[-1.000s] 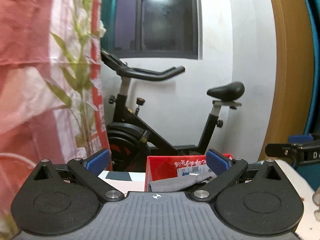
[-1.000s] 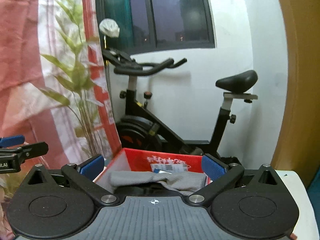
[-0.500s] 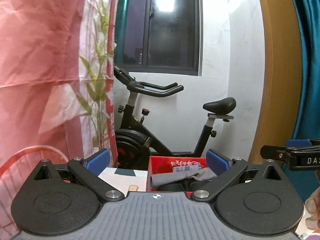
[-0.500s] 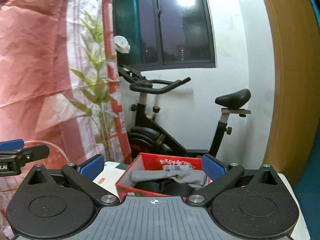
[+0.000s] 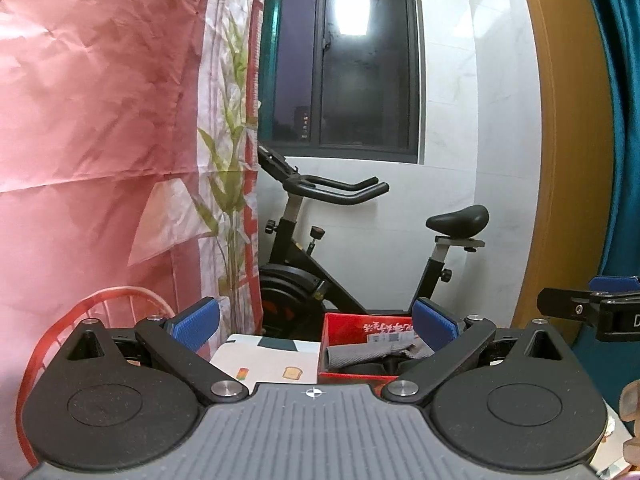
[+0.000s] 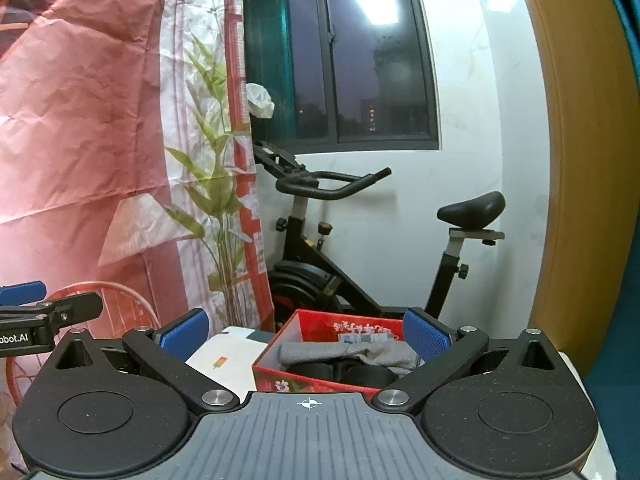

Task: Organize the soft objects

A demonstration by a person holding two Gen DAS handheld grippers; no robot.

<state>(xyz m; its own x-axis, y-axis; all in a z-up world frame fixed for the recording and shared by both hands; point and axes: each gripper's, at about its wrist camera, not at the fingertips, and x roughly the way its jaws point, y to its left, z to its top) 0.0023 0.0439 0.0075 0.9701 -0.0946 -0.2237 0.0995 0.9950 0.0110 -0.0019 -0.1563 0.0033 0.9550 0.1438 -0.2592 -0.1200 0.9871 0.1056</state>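
Tongs on both sides stand spread wide and hold nothing: the left tongs (image 5: 315, 322) and the right tongs (image 6: 306, 330) each show blue pads far apart at the lower part of their frames. Between the pads, low and right of centre, sits a red box (image 5: 362, 326) on the worktop (image 5: 264, 362), which carries a white cloth printed with small pictures. A grey soft cloth (image 5: 368, 350) lies draped inside the box over dark rolled items (image 6: 340, 372); what those are cannot be told. Behind the box, at mid frame, stands a black exercise bike (image 5: 360, 240) under a dark window (image 5: 340, 60). A pink curtain (image 5: 100, 120) fills the left side.
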